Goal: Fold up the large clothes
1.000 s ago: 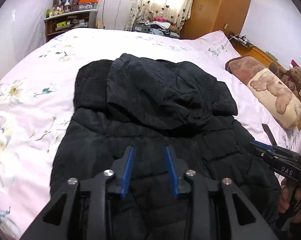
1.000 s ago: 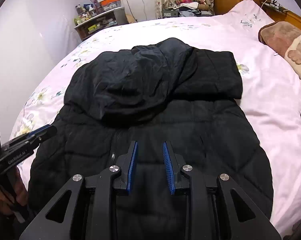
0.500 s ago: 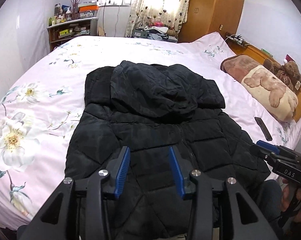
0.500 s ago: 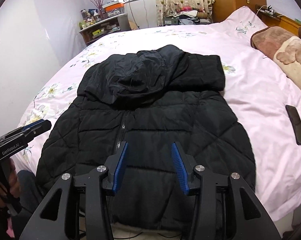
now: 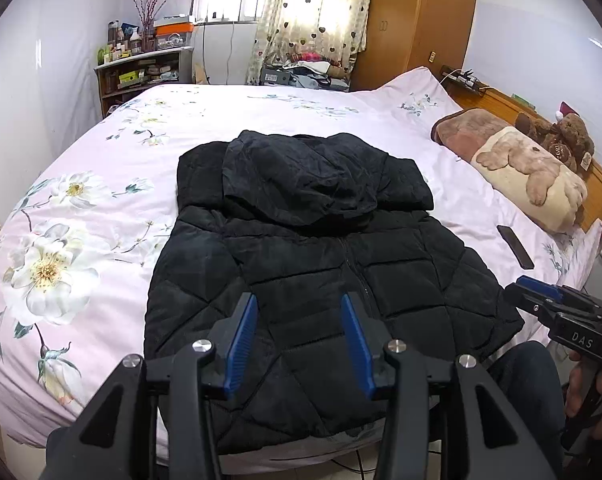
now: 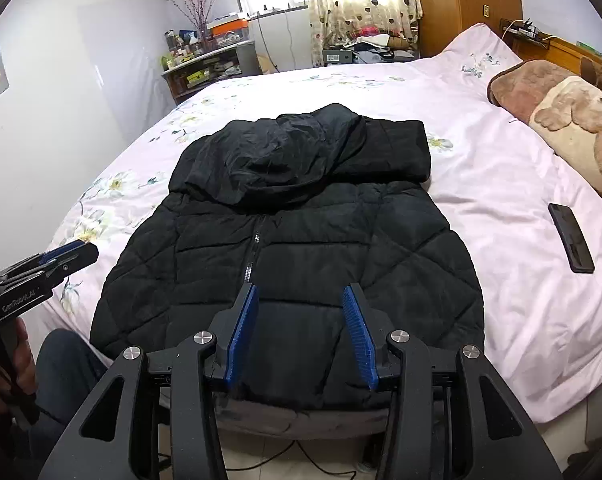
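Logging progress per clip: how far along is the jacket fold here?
Done: the jacket lies flat on the bed, hood folded down over its chest. In hand: nothing; the left tool and right tool are open, clear of it. Left: folding the body up.

A black quilted hooded jacket (image 5: pixel 325 264) lies flat, zipped, hood folded forward, hem overhanging the bed's edge.

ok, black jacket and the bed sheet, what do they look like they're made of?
Black puffer jacket: looks like a thin synthetic shell, matte with a faint sheen, padded; diamond quilting on the body, fine crinkles on the hood. Floral bed sheet: smooth woven fabric, likely cotton or a blend; flat matte pink with printed flowers, soft wrinkles.
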### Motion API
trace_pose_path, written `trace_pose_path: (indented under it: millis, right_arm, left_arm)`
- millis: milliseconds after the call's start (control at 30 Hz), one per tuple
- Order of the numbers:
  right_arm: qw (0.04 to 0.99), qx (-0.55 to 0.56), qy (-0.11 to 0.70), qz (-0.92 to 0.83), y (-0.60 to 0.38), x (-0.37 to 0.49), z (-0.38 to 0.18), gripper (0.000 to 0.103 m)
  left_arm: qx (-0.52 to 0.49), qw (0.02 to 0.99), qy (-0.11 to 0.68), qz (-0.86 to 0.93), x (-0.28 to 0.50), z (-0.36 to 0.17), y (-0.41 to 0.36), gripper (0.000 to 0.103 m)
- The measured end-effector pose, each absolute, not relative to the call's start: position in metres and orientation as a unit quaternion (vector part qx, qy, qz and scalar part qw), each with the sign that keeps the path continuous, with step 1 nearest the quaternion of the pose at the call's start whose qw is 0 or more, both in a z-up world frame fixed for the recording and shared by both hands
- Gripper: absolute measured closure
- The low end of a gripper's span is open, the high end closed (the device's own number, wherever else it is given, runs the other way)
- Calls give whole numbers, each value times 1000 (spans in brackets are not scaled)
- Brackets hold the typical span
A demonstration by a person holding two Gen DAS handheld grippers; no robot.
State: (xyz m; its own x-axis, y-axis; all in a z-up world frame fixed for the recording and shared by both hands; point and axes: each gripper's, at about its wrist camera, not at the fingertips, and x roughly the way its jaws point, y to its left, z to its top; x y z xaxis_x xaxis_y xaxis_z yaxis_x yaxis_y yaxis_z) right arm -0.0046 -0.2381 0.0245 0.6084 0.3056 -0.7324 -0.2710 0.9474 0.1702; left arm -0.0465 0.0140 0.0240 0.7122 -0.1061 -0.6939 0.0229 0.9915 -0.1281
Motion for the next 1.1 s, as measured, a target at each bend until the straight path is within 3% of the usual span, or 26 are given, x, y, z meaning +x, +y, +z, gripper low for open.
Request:
trace_pose_path:
  millis: [1100]
  right_arm:
    - [892, 45, 432, 125, -274, 10, 2, 51]
  left_arm:
    - [-63, 921, 385, -1, -36, -3, 50, 49]
